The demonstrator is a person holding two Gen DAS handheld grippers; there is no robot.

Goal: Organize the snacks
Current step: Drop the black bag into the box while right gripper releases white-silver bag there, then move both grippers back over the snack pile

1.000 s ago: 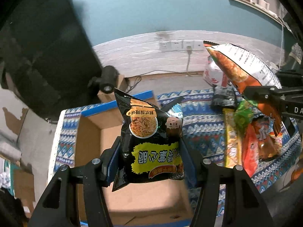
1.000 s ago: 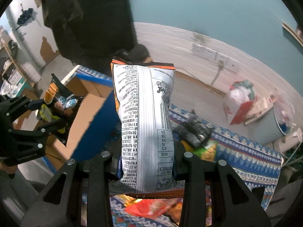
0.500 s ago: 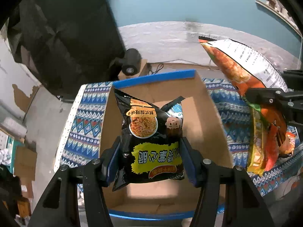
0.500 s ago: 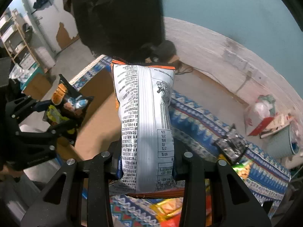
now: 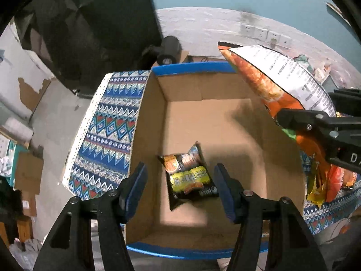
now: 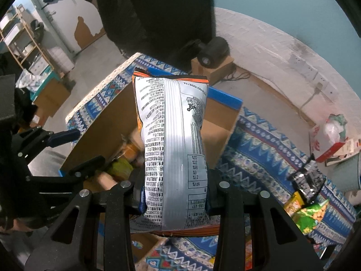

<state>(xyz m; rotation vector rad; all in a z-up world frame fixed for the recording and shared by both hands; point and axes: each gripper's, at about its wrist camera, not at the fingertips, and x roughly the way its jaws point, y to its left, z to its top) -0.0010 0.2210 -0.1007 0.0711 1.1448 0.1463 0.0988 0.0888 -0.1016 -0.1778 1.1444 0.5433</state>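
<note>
An open cardboard box [image 5: 203, 110] with blue-taped rims sits on a patterned cloth. A black noodle-snack packet [image 5: 189, 176] lies loose on the box floor. Above it, my left gripper [image 5: 180, 171] has nothing between its blue pads, and its jaws are opening. My right gripper [image 6: 174, 194] is shut on a tall white-and-orange chip bag [image 6: 173, 140], held upright over the box's right side. In the left wrist view that bag [image 5: 277, 76] and the right gripper [image 5: 315, 122] hang at the box's right wall. The left gripper [image 6: 91, 145] shows at the left in the right wrist view.
The patterned tablecloth [image 5: 108, 135] ends just left of the box, with floor beyond. Several loose snack packets [image 6: 309, 212] lie on the cloth to the right. A black round device [image 5: 169, 52] on a small carton stands behind the box, beside a large dark cloth.
The left gripper let go of the black packet, which dropped onto the box floor. Both grippers moved over the box, the right one still carrying the chip bag.
</note>
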